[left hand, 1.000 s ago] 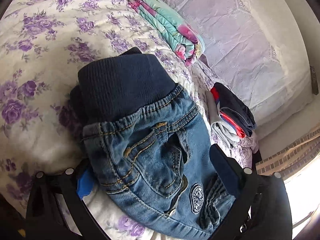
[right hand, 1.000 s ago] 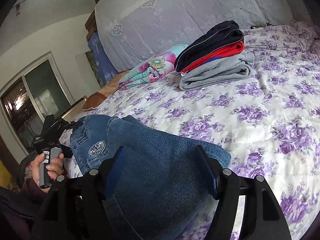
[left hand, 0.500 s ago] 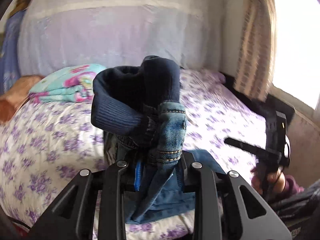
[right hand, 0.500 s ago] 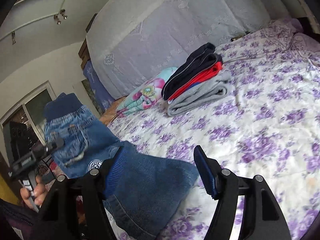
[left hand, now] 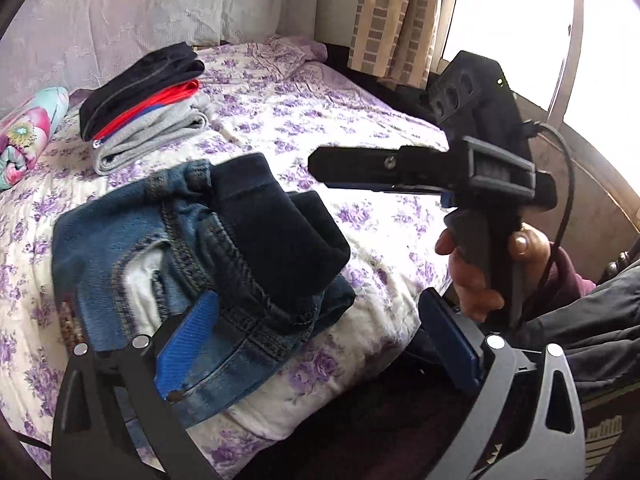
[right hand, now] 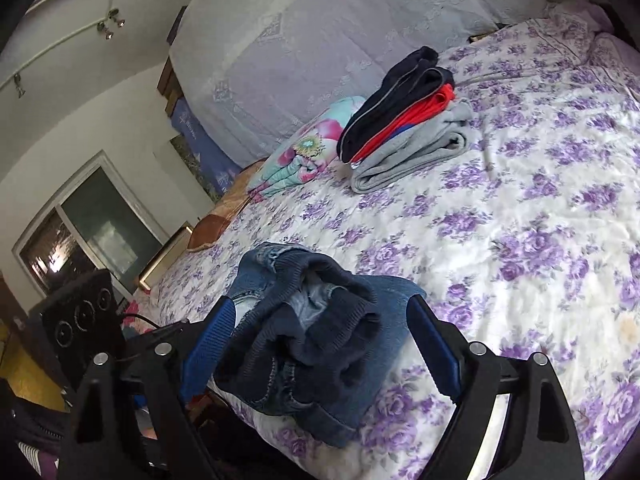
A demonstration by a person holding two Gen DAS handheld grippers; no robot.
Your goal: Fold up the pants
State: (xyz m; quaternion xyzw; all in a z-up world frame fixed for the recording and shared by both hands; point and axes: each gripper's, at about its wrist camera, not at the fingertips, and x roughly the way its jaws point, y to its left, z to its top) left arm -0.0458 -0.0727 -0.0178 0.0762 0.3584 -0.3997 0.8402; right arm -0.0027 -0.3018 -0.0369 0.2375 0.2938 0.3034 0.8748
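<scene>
Small blue jeans with a navy ribbed waistband lie folded near the bed's front edge, the waistband laid over on top. My left gripper is open and its jaws are opening. Its left pad hovers over the jeans' near edge and grips nothing. In the right wrist view the jeans lie bunched between the fingers of my right gripper. Its jaws are opening too, and the pads do not press on the cloth. A hand holds the right gripper beside the jeans.
A stack of folded clothes, navy, red and grey, sits further back on the purple-flowered bedspread. A folded floral blanket lies next to it. A lace-covered headboard stands behind. The bed's edge runs just below the jeans.
The left gripper shut on the waistband, lifted it, swung it over onto the jeans and let go. The right gripper's jaws have widened around the folded jeans.
</scene>
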